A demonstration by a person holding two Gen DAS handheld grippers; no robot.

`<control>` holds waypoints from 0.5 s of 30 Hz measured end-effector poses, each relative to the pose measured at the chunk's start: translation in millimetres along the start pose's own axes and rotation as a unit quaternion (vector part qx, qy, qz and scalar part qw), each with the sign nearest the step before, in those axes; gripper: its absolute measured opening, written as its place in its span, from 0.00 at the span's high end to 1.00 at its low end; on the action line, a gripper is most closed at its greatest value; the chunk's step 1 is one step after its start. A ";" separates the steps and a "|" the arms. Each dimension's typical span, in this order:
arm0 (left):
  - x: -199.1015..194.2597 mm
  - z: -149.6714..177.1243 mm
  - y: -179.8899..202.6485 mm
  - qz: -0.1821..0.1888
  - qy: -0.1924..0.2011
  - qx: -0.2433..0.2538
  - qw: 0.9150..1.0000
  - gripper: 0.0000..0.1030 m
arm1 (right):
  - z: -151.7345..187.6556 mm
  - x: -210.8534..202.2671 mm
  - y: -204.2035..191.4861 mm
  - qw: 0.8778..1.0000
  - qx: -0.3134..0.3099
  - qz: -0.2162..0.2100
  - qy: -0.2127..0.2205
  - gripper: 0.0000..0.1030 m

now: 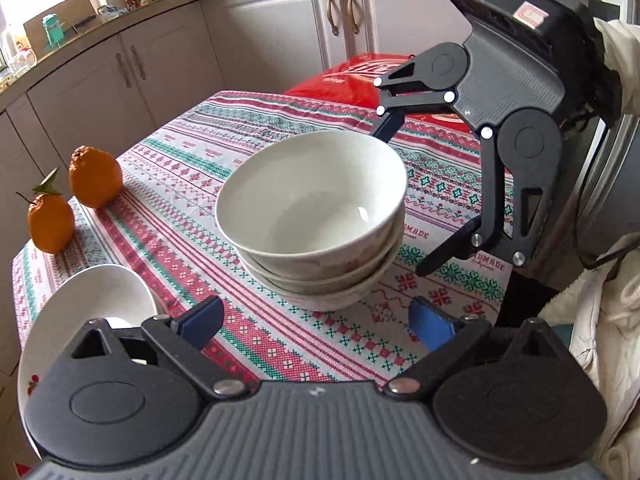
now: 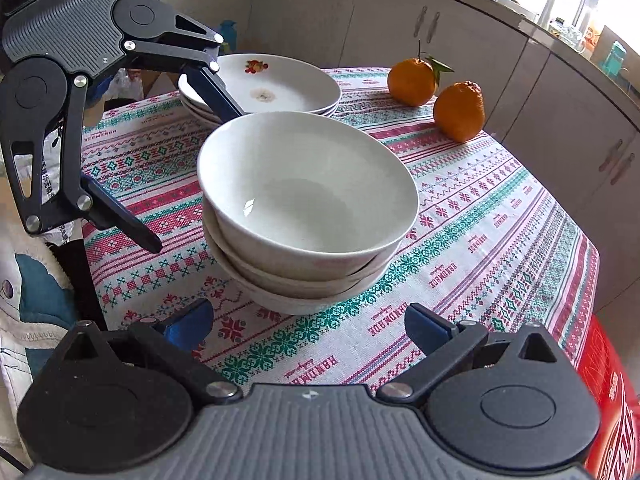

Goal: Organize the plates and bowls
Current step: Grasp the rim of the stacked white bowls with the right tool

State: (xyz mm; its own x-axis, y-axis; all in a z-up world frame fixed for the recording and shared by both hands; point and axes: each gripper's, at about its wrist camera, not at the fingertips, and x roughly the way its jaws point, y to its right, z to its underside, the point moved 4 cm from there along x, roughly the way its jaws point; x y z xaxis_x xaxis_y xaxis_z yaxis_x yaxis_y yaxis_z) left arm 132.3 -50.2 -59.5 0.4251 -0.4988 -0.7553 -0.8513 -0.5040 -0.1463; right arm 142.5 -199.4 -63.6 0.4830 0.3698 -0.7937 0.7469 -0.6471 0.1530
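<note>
A stack of three white bowls (image 1: 312, 216) (image 2: 308, 200) stands in the middle of the patterned tablecloth. My left gripper (image 1: 316, 322) is open, just short of the stack's near side, its blue pads wide apart and holding nothing. My right gripper (image 2: 308, 328) is open as well, at the opposite side of the stack. In the left wrist view the right gripper (image 1: 400, 200) straddles the bowls' far right edge without a visible grip. The left gripper (image 2: 196, 180) shows the same from the other view. A stack of white plates (image 2: 280, 84) (image 1: 92, 296) lies beside the bowls.
Two oranges (image 1: 72, 196) (image 2: 436, 92) sit near the table's edge. A red box (image 1: 356, 80) (image 2: 608, 392) stands beyond one side of the table. Kitchen cabinets (image 1: 256, 32) and a cluttered counter run behind. A person's pale sleeve (image 1: 592, 320) is at the right.
</note>
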 end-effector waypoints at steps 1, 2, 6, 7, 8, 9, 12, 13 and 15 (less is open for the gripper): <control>5.3 -0.1 -1.5 0.005 -0.003 -0.001 1.000 0.05 | -1.0 3.0 1.6 1.000 -0.003 -0.007 -0.004 0.00; 9.9 0.2 -3.2 0.008 -0.005 -0.002 1.000 0.05 | -1.5 5.6 2.7 1.000 -0.006 -0.012 -0.007 0.00; 20.2 0.0 -9.5 0.030 -0.010 -0.001 0.999 0.05 | -6.4 15.3 8.8 0.999 -0.017 -0.030 -0.017 0.00; 21.9 -0.2 -10.0 0.034 -0.012 0.002 0.999 0.05 | -7.5 16.9 10.0 0.999 -0.019 -0.033 -0.017 0.00; 23.6 -0.6 -10.4 0.038 -0.013 0.007 0.999 0.07 | -8.6 18.2 10.9 0.999 -0.021 -0.036 -0.018 0.00; 24.5 -0.7 -10.4 0.042 -0.014 0.011 0.999 0.07 | -9.6 19.6 12.3 0.999 -0.023 -0.043 -0.019 0.00; 28.2 -2.4 -10.8 0.054 -0.016 0.024 0.998 0.07 | -12.8 22.7 15.1 0.998 -0.030 -0.055 -0.022 0.01; 28.7 -2.7 -11.5 0.058 -0.016 0.025 0.998 0.07 | -14.8 24.7 16.7 0.997 -0.033 -0.059 -0.022 0.03; 29.5 -3.8 -13.2 0.068 -0.017 0.027 0.997 0.08 | -16.1 25.6 16.9 0.997 -0.038 -0.069 -0.024 0.04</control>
State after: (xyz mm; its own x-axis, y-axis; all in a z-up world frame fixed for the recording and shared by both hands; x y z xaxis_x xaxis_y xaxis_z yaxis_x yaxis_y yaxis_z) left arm 157.2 -61.0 -77.5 0.2943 -0.5354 -0.7917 -0.9164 -0.3933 -0.0747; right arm 174.9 -190.2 -71.8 0.3524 0.4176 -0.8375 0.8375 -0.5401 0.0830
